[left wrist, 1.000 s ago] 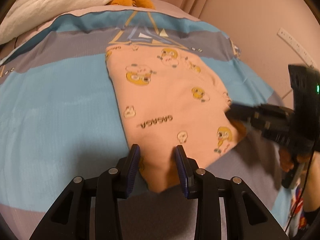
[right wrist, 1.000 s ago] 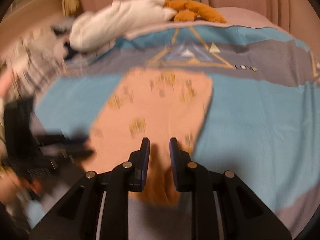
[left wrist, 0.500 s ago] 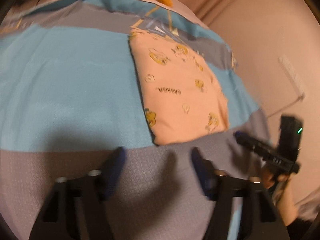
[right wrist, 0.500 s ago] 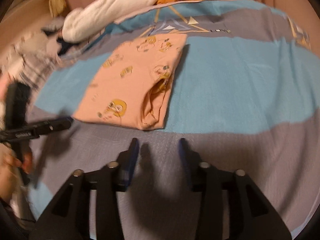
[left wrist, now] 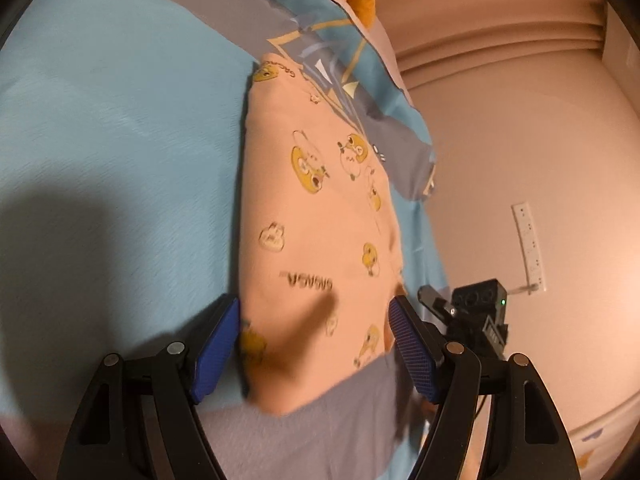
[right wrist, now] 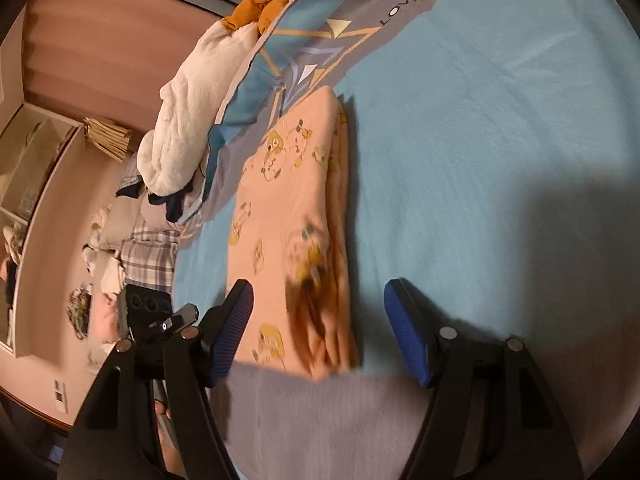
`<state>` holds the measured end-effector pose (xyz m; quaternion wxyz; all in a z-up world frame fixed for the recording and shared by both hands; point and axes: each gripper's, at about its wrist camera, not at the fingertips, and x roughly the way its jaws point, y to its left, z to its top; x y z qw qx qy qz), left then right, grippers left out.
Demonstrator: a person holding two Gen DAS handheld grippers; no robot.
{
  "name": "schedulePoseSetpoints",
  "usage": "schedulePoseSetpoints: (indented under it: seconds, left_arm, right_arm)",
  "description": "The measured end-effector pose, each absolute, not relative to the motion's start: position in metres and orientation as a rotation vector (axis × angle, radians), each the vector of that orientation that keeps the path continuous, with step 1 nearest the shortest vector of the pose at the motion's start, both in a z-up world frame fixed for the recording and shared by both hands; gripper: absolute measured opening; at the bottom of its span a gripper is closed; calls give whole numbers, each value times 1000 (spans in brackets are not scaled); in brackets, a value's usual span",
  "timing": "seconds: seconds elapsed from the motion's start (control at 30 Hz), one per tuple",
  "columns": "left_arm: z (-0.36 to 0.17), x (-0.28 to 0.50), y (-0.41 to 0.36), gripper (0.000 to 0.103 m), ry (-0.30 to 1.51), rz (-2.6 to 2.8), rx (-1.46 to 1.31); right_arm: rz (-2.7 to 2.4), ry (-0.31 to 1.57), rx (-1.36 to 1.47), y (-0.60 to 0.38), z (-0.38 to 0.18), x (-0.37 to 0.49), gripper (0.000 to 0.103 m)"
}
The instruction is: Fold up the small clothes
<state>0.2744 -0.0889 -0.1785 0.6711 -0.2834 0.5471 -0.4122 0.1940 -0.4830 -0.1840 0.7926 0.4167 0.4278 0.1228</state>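
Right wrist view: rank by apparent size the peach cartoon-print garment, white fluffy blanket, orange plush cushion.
1. peach cartoon-print garment, though it lies nearest the camera
2. white fluffy blanket
3. orange plush cushion, partly hidden, farthest away

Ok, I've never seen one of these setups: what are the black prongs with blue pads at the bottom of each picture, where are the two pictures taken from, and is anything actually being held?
There is no robot here. A person carries a hand-held gripper in each hand, and each one has a wide-angle camera looking forward along its two fingers. The black prongs with blue pads are those fingers. One picture comes from the left hand-held gripper, the other from the right hand-held gripper; each also catches the other at its edge. On the blue and grey bedspread lies a folded peach garment with yellow cartoon prints. A white and orange plush toy and a pile of other clothes sit at the far end. Nothing is held: the left jaws stand open and the right jaws are opening, the pads clear of the cloth.
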Motion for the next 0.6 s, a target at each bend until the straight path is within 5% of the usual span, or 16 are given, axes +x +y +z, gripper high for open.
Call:
schedulePoseSetpoints:
  seconds: [0.23, 0.6]
  left_arm:
    - [-178, 294, -109, 74, 1252, -955, -628]
    - [-179, 310, -130, 72, 1254, -926, -554]
  right_arm:
    - [308, 970, 888, -479, -187, 238, 63]
    - [311, 995, 922, -485, -200, 283, 37]
